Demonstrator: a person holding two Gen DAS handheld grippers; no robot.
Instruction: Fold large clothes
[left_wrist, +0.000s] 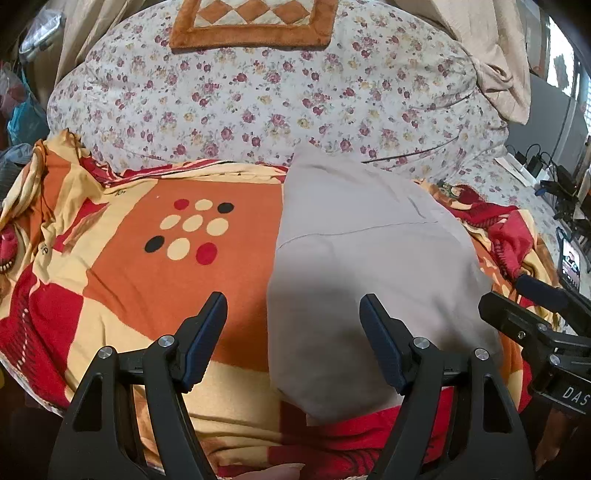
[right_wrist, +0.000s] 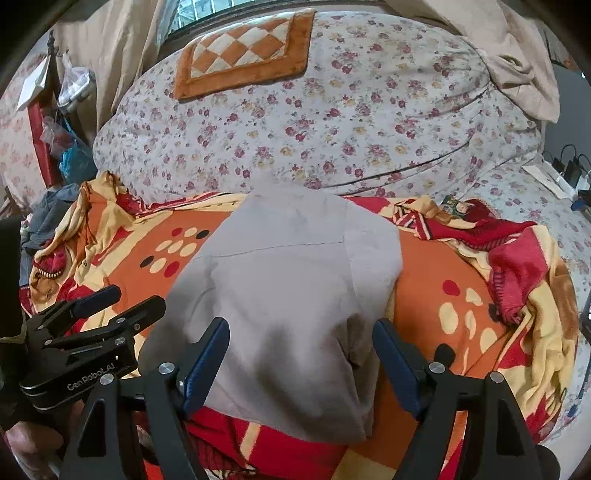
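The grey garment (left_wrist: 373, 266) lies folded into a narrow, tapering stack on the orange, red and yellow blanket (left_wrist: 147, 280) that covers the bed, its near end close to both grippers and its far end reaching toward the flowered quilt (left_wrist: 258, 99). A seam runs across the top layer, and the edges look fairly even, so the fold seems close to finished.

The left gripper (left_wrist: 293, 343) hovers above the garment's left edge with its jaws wide apart and nothing between them. The right gripper (right_wrist: 299, 363) hangs over the garment's near end, jaws also spread and empty; no pad presses on the cloth. Both tilt downward at the bed, probably so the person can check how the layers sit before the next move.

The blanket gives a flat, soft surface for folding. A checkered orange mat (right_wrist: 243, 51) rests on the quilt, well apart from the work.
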